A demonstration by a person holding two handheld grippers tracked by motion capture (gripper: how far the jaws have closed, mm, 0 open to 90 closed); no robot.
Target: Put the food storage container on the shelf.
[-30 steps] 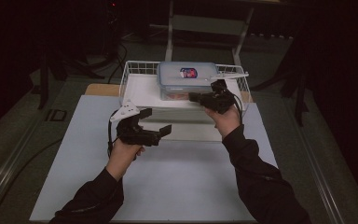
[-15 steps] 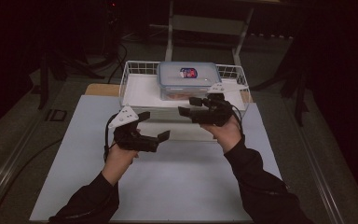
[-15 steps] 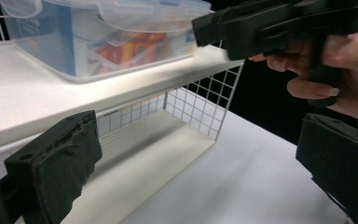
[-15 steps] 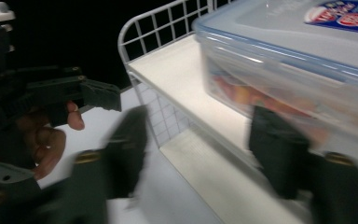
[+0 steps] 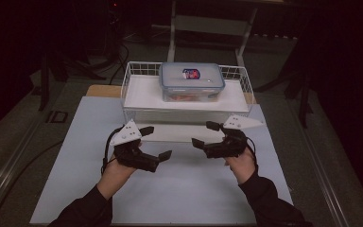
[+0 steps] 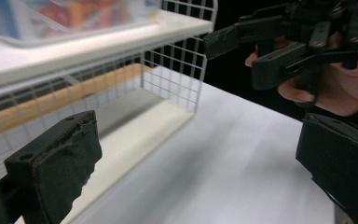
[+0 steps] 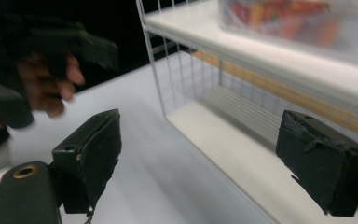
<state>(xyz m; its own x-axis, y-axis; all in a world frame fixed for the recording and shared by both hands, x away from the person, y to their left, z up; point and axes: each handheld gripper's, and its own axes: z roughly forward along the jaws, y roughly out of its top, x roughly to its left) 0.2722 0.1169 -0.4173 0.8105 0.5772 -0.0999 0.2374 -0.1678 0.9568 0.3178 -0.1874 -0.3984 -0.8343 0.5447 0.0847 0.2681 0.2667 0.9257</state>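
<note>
Container (image 5: 192, 82) sits on basket shelf (image 5: 137, 93), well beyond left tool (image 5: 158, 142) & right tool (image 5: 202, 134), both w/ jaws apart, empty.

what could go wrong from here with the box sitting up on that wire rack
1. The box sits on the raised shelf of the wire rack. A knock to the rack from either hand-held gripper, left or right, both close in front of it, might shift it.
2. The two open hand-held grippers point at each other with little room between, so they could collide.
3. The box's clear sides show loose colourful contents, which may spill if it tips.
</note>
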